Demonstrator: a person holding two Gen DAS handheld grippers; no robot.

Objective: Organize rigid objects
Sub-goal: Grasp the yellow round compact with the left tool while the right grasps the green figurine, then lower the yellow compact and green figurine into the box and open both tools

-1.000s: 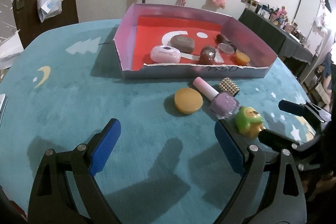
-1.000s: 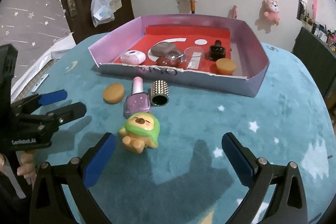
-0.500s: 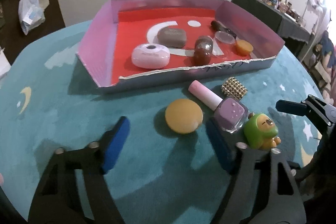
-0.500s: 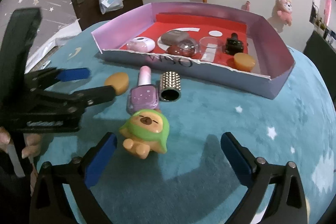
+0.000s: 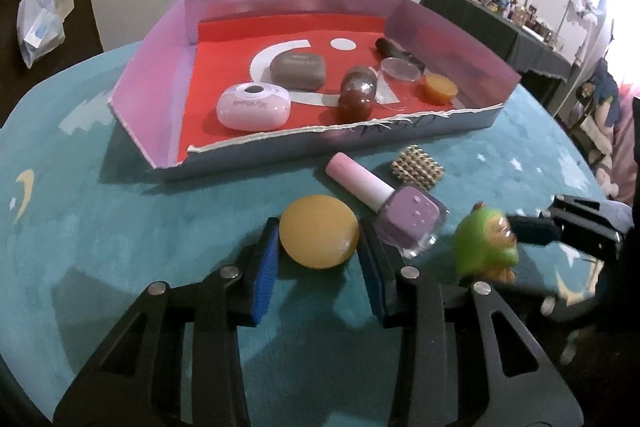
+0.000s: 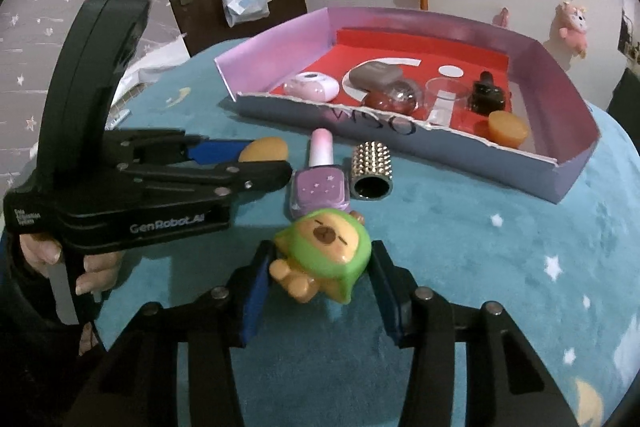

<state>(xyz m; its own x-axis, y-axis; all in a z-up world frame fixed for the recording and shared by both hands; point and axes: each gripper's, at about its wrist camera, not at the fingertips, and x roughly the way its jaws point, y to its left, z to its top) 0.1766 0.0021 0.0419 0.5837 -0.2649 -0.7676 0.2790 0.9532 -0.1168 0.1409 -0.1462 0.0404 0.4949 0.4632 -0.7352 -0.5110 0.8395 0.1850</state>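
Two grasps are framed at once on the teal table. The yellow disc is seen squarely between the narrowed jaws of the left gripper, its flat round form offering no long axis, with the blue pads drawn up against its sides; whether pressure is yet applied cannot be told. The green-hooded toy is bracketed likewise by the right gripper, lying tilted with its feet toward the camera, the pads close at either flank.

Beyond both, the open box is set straight ahead, its torn front wall low. Inside it a pink case, a grey case, a brown bottle, a clear lid and an orange cap are already lodged.

Between jaws and box, the purple polish bottle is laid diagonally, touching or just beside the disc's right pad, with the studded tube behind it. These two are judged the likeliest obstacles, so a lift before travel is suggested.
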